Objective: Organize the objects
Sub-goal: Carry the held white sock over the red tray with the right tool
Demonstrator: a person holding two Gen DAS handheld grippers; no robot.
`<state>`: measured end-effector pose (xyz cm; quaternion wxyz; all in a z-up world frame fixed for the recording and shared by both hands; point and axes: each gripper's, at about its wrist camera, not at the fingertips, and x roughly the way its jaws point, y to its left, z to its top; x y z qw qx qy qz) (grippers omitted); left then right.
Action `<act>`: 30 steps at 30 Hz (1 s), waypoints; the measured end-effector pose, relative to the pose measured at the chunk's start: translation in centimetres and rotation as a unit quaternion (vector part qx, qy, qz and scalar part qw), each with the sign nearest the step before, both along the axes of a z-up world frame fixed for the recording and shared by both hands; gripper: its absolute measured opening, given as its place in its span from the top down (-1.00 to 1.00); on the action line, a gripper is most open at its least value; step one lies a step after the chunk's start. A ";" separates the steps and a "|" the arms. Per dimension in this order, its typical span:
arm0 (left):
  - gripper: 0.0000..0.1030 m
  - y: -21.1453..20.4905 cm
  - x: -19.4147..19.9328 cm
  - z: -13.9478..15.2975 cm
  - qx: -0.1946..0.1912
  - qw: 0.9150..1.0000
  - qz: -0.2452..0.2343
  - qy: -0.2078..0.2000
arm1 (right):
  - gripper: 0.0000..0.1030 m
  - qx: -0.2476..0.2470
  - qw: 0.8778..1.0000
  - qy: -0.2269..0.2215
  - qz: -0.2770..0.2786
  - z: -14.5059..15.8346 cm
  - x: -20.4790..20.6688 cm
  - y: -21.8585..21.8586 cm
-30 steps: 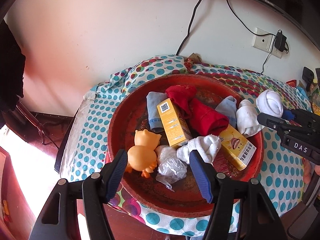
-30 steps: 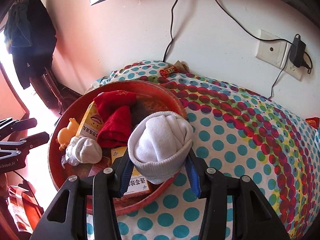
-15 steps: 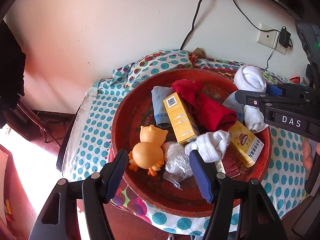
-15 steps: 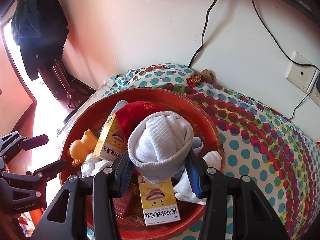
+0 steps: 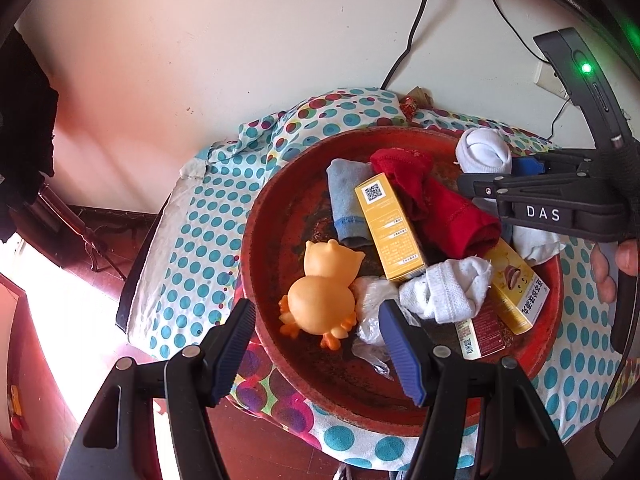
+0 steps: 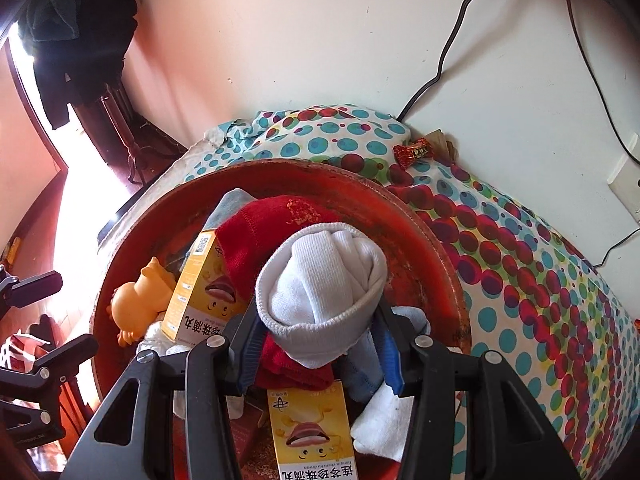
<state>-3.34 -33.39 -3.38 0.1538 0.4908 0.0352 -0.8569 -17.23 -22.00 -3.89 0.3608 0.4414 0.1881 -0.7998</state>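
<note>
Only the right wrist view is showing a red candy [image 6: 414, 153] sitting by the wall. The right gripper [image 6: 320, 354] is squeezing a rolled white sock [image 6: 322, 280], ribbed and balled up, over the red basin [image 5: 276, 216], which is holding a rubber duck [image 5: 324, 292], yellow boxes [image 5: 390, 226] and red socks [image 5: 444, 204]. Lower in the left view, the left gripper [image 5: 320, 354] is hanging open and empty.

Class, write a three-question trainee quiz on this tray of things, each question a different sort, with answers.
1. True or false: the right hand-held gripper holds a rolled white sock.
2. What lies nearest the open left hand-held gripper: A toy duck, B sweet, C blue sock?
3. Fill in: the tray is ___ in colour.

Key: 1 true; 2 A; 3 red.
</note>
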 end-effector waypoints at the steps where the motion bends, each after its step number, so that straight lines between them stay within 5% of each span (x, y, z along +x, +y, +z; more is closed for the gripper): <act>1: -0.28 -0.1 -0.1 -0.2 0.000 1.000 0.001 -0.003 | 0.11 0.007 1.000 0.000 0.001 -0.2 -0.3 -0.3; 30: -0.28 0.6 -0.7 -0.9 0.023 1.000 -0.011 0.003 | 0.06 0.032 0.999 -0.003 -0.020 -3.1 -2.0 -1.4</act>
